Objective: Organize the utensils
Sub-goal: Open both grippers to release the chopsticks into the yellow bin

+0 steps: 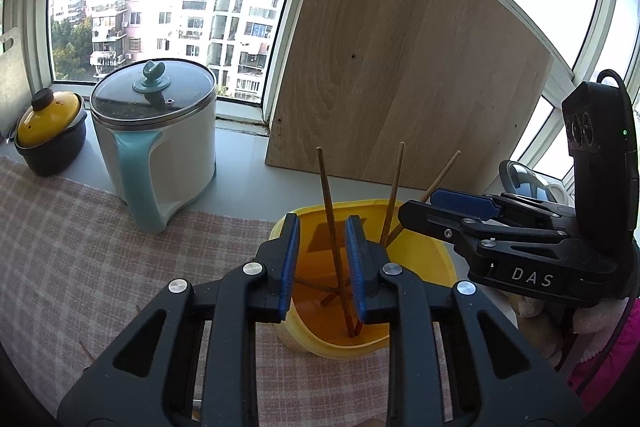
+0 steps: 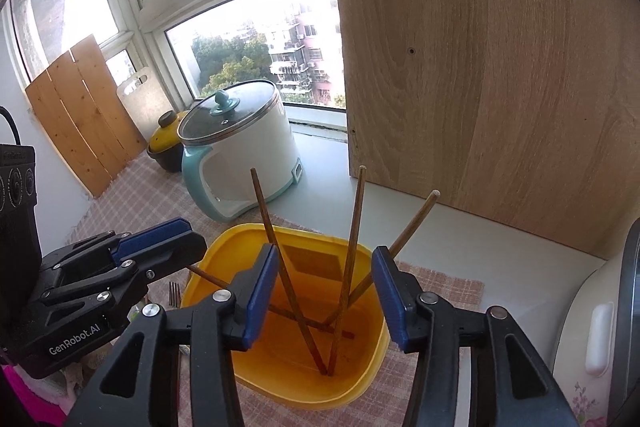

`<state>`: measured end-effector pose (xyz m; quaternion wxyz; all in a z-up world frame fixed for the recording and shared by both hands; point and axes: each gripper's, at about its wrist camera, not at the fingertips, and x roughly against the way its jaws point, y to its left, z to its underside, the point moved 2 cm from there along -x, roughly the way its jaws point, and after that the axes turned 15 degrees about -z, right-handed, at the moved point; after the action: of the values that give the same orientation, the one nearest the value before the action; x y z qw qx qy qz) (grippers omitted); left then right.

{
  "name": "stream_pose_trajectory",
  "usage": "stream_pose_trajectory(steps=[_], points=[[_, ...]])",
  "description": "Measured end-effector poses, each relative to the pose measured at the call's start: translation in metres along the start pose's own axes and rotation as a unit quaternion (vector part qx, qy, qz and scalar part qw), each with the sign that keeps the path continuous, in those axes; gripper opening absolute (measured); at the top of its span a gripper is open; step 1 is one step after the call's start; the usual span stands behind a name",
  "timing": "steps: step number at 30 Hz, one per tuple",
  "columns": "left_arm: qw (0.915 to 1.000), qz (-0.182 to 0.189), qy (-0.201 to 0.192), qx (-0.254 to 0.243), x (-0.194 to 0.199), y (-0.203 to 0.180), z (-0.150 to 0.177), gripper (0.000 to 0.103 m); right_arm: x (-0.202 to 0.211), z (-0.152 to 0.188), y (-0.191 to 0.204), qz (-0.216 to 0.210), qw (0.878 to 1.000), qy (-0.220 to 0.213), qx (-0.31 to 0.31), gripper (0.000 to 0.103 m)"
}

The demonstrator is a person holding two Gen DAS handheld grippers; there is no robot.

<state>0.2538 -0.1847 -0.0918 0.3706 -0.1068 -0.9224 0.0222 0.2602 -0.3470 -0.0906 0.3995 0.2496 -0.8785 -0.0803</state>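
Observation:
A yellow plastic container [image 1: 424, 255] [image 2: 360, 371] stands on the checked cloth with several brown wooden chopsticks [image 1: 332, 211] [image 2: 354, 239] leaning in it. My left gripper [image 1: 322, 263] hovers over the container's left rim, open, with one chopstick standing between its blue pads without touching them. My right gripper [image 2: 326, 287] is open and empty above the container; it also shows in the left wrist view [image 1: 452, 207] at the right. The left gripper shows in the right wrist view [image 2: 168, 243] at the left. A fork [image 2: 174, 293] lies on the cloth, mostly hidden.
A white and teal electric pot [image 1: 160, 135] [image 2: 240, 151] and a small yellow-lidded pot [image 1: 50, 135] [image 2: 168, 143] stand behind left. A wooden board [image 1: 400, 67] [image 2: 500, 67] leans on the window behind the container. A white appliance [image 2: 596, 331] stands right.

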Motion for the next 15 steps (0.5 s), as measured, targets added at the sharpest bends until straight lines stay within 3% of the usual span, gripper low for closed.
stream_pose_trajectory(steps=[5, 6, 8, 15], points=[[1.0, 0.0, -0.005, 0.004, 0.014, 0.009, 0.003, 0.023, 0.005, 0.004, 0.01, 0.002, 1.0, -0.004, 0.008, 0.055], [1.0, -0.001, -0.007, 0.004, 0.017, 0.011, 0.003, 0.024, 0.007, 0.005, 0.013, 0.003, 1.0, -0.004, 0.011, 0.058], [0.9999, -0.007, -0.014, 0.003, 0.024, 0.017, 0.005, 0.035, 0.011, 0.006, 0.019, 0.002, 1.0, -0.011, 0.019, 0.078], [0.9994, -0.026, -0.019, 0.011, 0.049, 0.051, 0.016, 0.043, 0.023, 0.011, 0.046, -0.008, 0.998, -0.026, 0.049, 0.09]])
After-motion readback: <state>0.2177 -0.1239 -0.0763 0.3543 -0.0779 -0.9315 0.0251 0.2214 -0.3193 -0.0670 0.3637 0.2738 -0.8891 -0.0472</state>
